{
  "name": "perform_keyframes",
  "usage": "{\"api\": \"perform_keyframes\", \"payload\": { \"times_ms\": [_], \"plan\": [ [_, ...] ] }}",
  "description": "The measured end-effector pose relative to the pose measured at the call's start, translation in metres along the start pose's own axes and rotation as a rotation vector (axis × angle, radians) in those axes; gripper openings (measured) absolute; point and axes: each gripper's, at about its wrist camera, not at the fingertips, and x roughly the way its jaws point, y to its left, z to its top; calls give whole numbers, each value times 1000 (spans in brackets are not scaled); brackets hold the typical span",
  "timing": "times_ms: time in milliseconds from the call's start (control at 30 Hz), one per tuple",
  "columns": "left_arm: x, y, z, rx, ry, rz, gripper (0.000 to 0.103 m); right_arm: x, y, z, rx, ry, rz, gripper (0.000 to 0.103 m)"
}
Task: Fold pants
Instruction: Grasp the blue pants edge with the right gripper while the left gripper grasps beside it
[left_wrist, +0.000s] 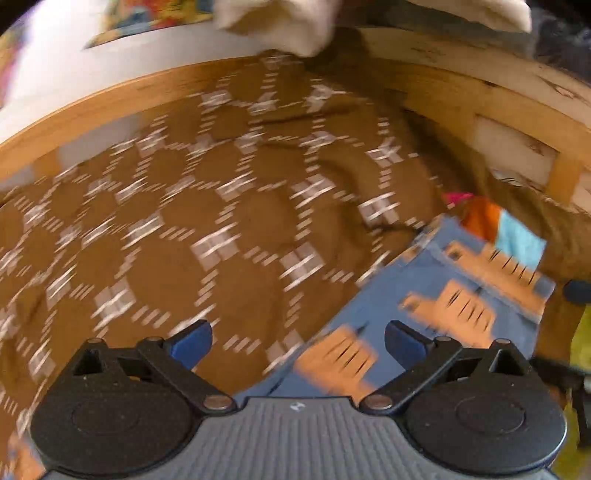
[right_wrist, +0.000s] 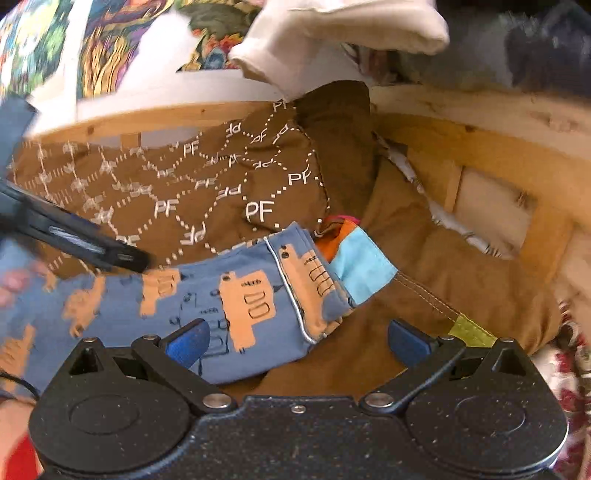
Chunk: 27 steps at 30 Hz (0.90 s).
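Small blue pants with orange truck prints lie on a brown patterned blanket. In the left wrist view the pants sit at the lower right, blurred. My left gripper is open and empty, over the pants' left edge. My right gripper is open and empty, just above the pants' hem end, where a white-piped seam shows. The left gripper also shows as a dark blurred bar at the left of the right wrist view.
A wooden frame rail curves behind the blanket. White folded cloth hangs at the top. An orange and light-blue patchwork cloth lies by the pants' end. A plain brown cover lies to the right.
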Motion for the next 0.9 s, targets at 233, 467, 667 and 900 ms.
{"api": "perform_keyframes", "payload": {
  "times_ms": [233,467,667,900],
  "plan": [
    [39,-43,39,80,11,-72,102,11,-17,13,80,31,98,82],
    [78,-45,46,35,107,-49,103,19,-28,14,125,39,47,51],
    [75,-30,47,-68,153,-67,103,22,-39,17,193,40,29,26],
    [50,-14,45,-158,179,-188,88,16,-23,16,60,19,-9,18]
  ]
}}
